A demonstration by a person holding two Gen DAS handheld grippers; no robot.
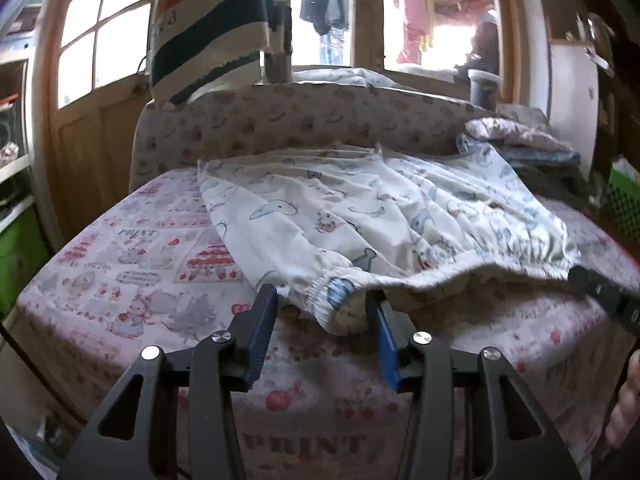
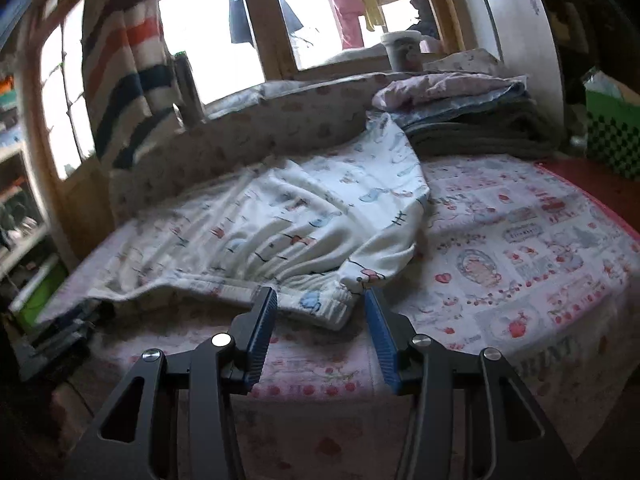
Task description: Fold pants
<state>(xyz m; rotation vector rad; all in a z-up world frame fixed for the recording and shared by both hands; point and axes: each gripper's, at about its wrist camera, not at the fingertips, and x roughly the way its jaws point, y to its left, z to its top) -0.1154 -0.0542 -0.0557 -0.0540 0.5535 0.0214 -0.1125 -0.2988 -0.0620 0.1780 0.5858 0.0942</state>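
Nearest the lens in the left wrist view, the left gripper (image 1: 322,300) stands with its blue-padded jaws partly apart, the elastic waistband corner of the pants (image 1: 360,216) lying between the tips. The right-hand pad sits just against the waistband edge, the other pad stands clear of the cloth; a real grip cannot be told. The pants — white, printed with small blue and pink cartoon figures — lie spread across the surface, waistband toward the camera, legs running away toward the padded backrest (image 1: 304,116).

In the right wrist view the right gripper (image 2: 320,298) is likewise half open, its tips on either side of the other waistband corner; the cloth is between the pads, yet neither clearly presses on it. The waistband sags in a loose arc between the two corners.

Under it all is a pink-and-white printed cover (image 2: 520,260) with strawberries and the word PRINT. A stack of folded clothes (image 2: 460,108) sits at the far right, touching one trouser leg. A striped towel (image 1: 208,28) hangs by the window (image 1: 424,12), and a cup (image 2: 402,50) stands on the sill. At the right edge of the left view, part of the other gripper and a hand (image 1: 624,400) show.
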